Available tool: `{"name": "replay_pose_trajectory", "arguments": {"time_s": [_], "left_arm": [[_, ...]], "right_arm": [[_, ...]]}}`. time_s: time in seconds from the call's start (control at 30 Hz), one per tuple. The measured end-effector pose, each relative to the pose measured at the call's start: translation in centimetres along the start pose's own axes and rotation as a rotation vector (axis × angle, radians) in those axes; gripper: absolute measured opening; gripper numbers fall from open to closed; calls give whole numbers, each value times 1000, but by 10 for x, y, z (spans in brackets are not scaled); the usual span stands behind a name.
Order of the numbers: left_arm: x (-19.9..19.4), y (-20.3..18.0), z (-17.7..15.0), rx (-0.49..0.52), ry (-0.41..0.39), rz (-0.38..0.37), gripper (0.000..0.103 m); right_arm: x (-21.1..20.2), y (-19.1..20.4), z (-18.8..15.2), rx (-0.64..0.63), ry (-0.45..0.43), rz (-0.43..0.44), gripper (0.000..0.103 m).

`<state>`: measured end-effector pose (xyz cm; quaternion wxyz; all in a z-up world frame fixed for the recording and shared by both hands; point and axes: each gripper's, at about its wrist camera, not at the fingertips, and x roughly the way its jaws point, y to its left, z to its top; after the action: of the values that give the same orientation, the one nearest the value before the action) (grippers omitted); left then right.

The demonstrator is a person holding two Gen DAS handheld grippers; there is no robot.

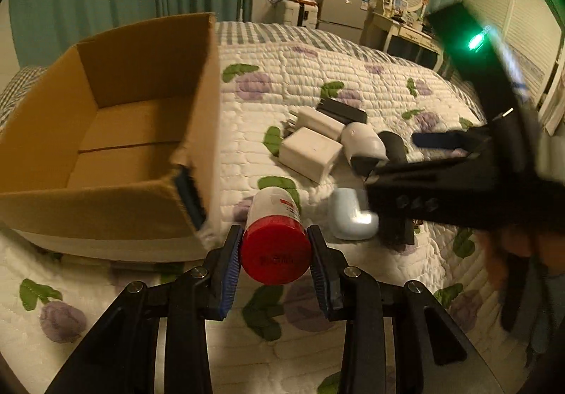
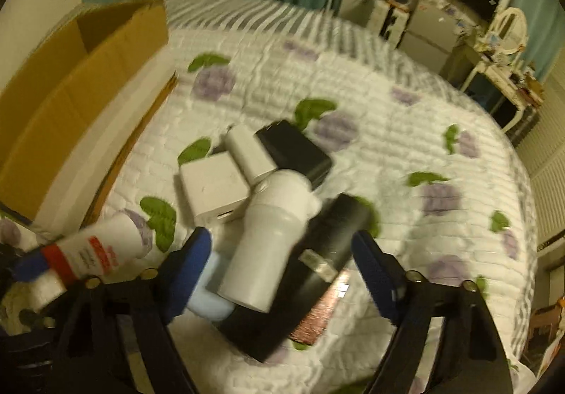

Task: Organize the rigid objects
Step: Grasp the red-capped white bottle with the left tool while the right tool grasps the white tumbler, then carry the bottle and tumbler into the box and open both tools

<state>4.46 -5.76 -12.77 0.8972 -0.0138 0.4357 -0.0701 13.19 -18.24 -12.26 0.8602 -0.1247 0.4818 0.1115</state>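
Your left tool is closed on the red cap of the white cylindrical plastic bottle, held just beside the open brown cardboard box on the quilted floral bed. This looks like the carry step: lift it over the box's torn near corner, then release. Your right tool hangs wide open and empty over the remaining pile: white pipe fitting, black cylinder, white charger blocks.
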Motion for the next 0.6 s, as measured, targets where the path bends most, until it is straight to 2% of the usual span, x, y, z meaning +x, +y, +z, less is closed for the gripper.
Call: {"name": "replay_pose_trajectory", "arguments": {"time_s": [0.1,0.2,0.23,0.27,0.3,0.43,0.6], "left_arm": [[0,4,3,-11,-4,9,36],[-2,6,1,-11,-6,8,36],[-3,7,2,-12,-6,5,36],[-4,7,2,-9,-4,4,36],[-5,7,2,-9,-4,5,36],[-11,6,2,-11,-8,4,36],[-27,3,1,-2,-29,-8,36]], "right_arm": [[21,4,2,2,41,0,72],[28,11,4,-36,28,-55,69],[28,14,4,-46,25,-68,65],[27,15,2,-52,23,-83,49],[24,15,0,-49,22,-88,46],[6,9,-13,0,-1,-36,44],[-32,11,-29,4,-53,-54,44]]}}
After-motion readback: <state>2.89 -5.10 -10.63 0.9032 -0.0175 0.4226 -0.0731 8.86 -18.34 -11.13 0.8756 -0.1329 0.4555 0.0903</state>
